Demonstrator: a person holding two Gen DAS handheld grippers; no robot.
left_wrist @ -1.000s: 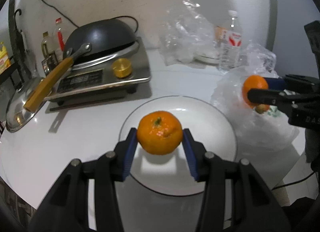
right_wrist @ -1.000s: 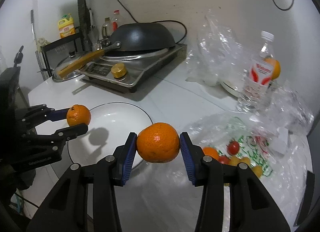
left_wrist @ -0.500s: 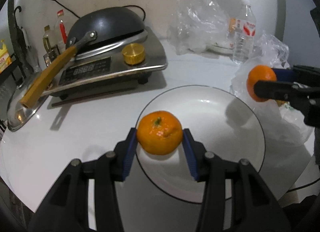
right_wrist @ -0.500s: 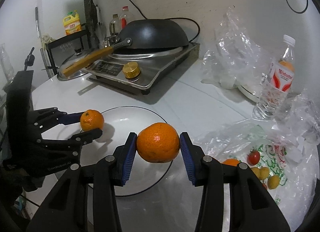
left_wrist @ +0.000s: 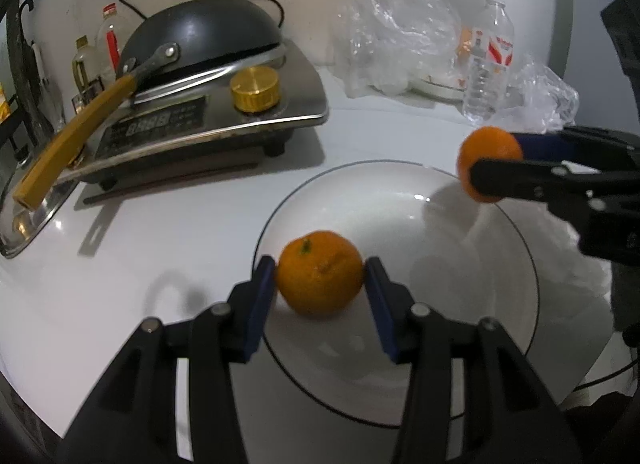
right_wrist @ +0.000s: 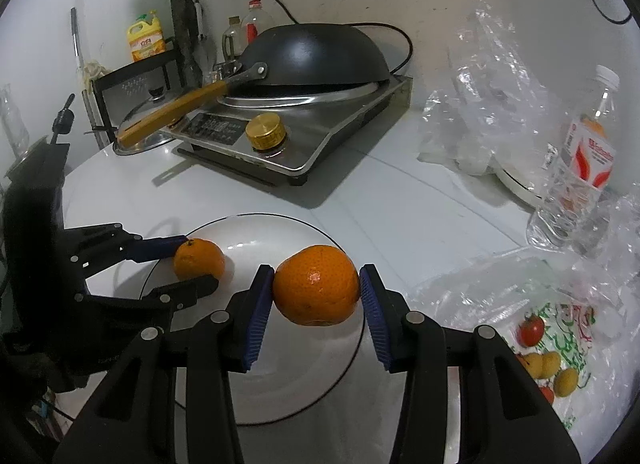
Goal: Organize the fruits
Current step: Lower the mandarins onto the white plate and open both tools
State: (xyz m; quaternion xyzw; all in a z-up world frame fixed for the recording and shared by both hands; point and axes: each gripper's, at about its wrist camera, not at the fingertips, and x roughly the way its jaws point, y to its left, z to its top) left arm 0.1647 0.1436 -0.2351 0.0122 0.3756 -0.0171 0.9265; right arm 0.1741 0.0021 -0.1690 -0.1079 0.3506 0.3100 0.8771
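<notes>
My left gripper (left_wrist: 320,284) is shut on a mandarin (left_wrist: 320,278) with a green stem, low over the near-left rim of the white plate (left_wrist: 400,344). My right gripper (right_wrist: 316,296) is shut on a second orange mandarin (right_wrist: 316,291), held above the plate's right edge (right_wrist: 352,360). In the left wrist view the right gripper's mandarin (left_wrist: 486,162) hangs over the plate's far right rim. In the right wrist view the left gripper's mandarin (right_wrist: 199,260) sits at the plate's left side. A plastic bag (right_wrist: 560,348) holds tomatoes and small yellow fruits.
An induction cooker (left_wrist: 208,124) with an upturned black wok (left_wrist: 200,36) stands at the back left, its wooden handle sticking out. A water bottle (left_wrist: 490,64) and crumpled clear bags (left_wrist: 400,24) stand at the back right. A pot lid (left_wrist: 24,212) lies far left.
Both grippers have moved in over the plate with their mandarins; the left one has come lower and to the plate's left rim, the right one nearer the plate's right edge.
</notes>
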